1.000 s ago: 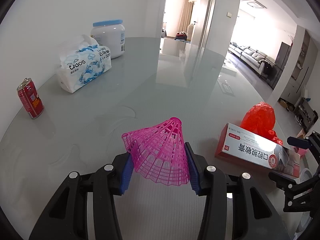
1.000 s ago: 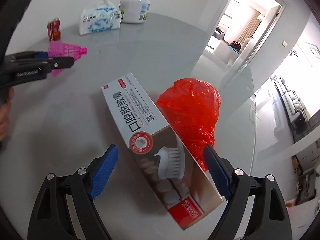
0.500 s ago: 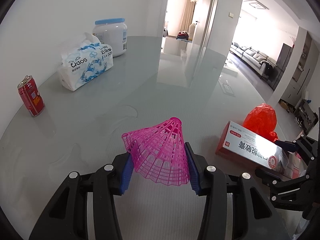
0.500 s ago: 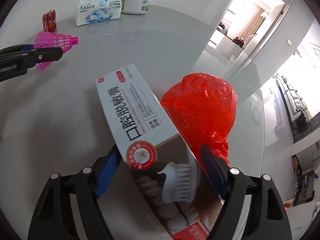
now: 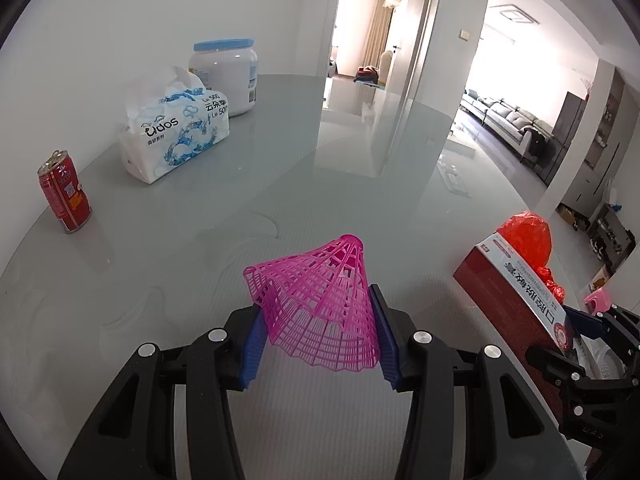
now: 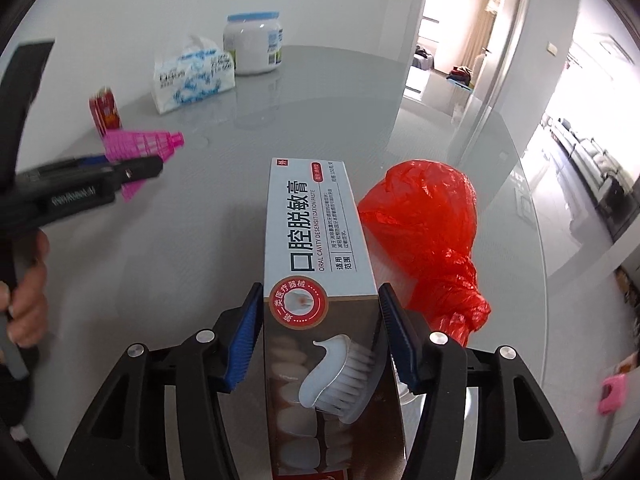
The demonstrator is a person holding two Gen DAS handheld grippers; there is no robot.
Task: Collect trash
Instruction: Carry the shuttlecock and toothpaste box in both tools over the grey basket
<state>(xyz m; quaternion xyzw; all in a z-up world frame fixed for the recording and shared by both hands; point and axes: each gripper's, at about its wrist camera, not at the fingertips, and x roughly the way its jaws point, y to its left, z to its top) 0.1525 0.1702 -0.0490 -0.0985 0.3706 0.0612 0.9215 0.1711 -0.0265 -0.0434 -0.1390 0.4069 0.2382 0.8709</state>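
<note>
Toothpaste box [image 6: 320,280] between the closing right gripper [image 6: 318,332] fingers; left gripper [image 5: 318,338] fingers pinch the pink shuttlecock [image 5: 320,308].

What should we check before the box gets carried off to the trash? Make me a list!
1. Left gripper is shut on the pink shuttlecock: ok.
2. Toothpaste box sits between the right gripper pads: ok.
3. Right jaws are closing; a firm squeeze on both sides: cannot tell.
4. Red plastic bag beside the box stays free of the pads: ok.
5. Red can, tissue pack and white jar stand far from both grippers: ok.
6. A trash bin to drop things in: cannot tell, none in view.
</note>
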